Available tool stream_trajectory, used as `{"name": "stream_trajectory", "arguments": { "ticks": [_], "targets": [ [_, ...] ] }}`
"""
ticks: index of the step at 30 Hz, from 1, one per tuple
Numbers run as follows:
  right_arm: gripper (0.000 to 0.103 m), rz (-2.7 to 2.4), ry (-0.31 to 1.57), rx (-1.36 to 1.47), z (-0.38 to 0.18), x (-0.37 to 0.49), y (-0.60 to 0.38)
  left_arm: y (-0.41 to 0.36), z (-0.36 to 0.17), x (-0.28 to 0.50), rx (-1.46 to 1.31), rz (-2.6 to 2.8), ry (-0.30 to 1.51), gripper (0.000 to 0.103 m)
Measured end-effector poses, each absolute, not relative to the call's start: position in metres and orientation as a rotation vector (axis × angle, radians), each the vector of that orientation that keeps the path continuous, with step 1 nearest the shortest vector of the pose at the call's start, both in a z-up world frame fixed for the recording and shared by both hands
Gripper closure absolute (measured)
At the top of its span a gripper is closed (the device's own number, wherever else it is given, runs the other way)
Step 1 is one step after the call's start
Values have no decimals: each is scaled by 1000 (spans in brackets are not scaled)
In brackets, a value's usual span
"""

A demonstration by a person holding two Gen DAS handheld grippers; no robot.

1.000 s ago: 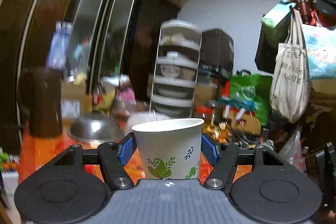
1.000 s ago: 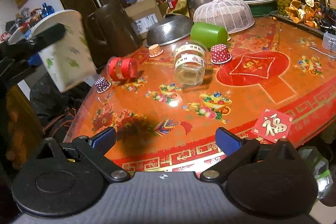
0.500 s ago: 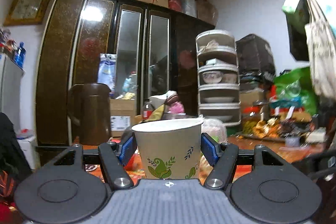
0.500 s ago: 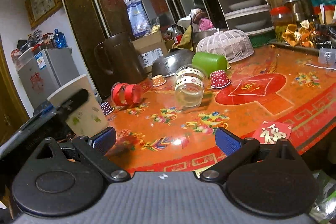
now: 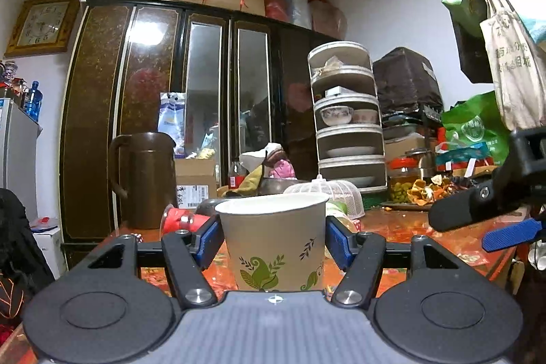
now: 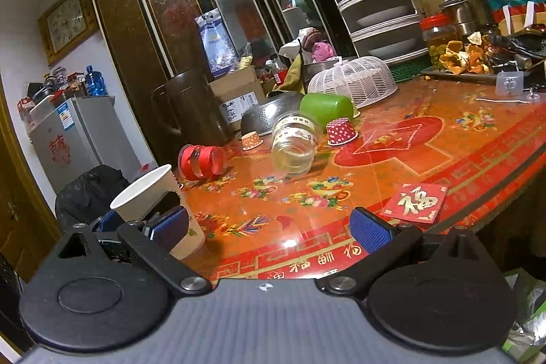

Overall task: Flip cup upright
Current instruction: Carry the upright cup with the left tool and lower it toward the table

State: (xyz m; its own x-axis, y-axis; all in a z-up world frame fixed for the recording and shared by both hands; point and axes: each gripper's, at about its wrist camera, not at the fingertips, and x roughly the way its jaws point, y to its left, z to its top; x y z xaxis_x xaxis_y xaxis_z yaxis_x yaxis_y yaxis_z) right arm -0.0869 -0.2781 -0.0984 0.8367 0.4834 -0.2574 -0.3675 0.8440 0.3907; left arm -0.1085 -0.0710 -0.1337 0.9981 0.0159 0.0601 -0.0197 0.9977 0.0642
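A white paper cup [image 5: 274,239] with green leaf prints stands upright, mouth up, between the blue pads of my left gripper [image 5: 273,239], which is shut on it. In the right wrist view the same cup [image 6: 150,197] sits at the table's near left corner, its base at or just above the orange tablecloth [image 6: 392,179]. My right gripper [image 6: 269,224] is open and empty, above the table's front edge, to the right of the cup.
On the table lie a glass jar [image 6: 295,144] on its side, a red jar [image 6: 201,161], a green cup [image 6: 326,108] on its side, small cupcake liners [image 6: 341,132], a metal colander [image 6: 269,116], a white mesh food cover [image 6: 353,81] and a brown pitcher [image 6: 191,104].
My left gripper has brought the cup down from high at the left to the table's near left corner, now upright. The right gripper stayed open and tilted up a little.
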Motion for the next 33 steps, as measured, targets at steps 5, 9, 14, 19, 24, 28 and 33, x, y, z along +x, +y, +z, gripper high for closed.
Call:
{"name": "stream_trajectory", "arguments": {
  "ticks": [5,9,14,19,24,28,33],
  "targets": [
    [1,462,354,333,-98,-87,-276,-65,-138,-101,41,58,-28,36],
    [1,473,360,325,-100,-89,-272,-64,-139,-101,40,65,-25,36],
    [1,480,364,320,-101,-90,-270,-65,-137,-99,44,49,3,36],
    [1,483,358,320,-99,-91,-269,-62,-134,-100,30,30,18,35],
    [1,488,353,318,-97,-91,-267,-61,-133,-102,37,27,23,34],
    [1,492,351,316,-96,-91,-266,-62,-131,-104,44,17,22,19],
    [1,496,354,309,-96,-91,-264,-61,-130,-103,46,9,28,13]
  ]
}}
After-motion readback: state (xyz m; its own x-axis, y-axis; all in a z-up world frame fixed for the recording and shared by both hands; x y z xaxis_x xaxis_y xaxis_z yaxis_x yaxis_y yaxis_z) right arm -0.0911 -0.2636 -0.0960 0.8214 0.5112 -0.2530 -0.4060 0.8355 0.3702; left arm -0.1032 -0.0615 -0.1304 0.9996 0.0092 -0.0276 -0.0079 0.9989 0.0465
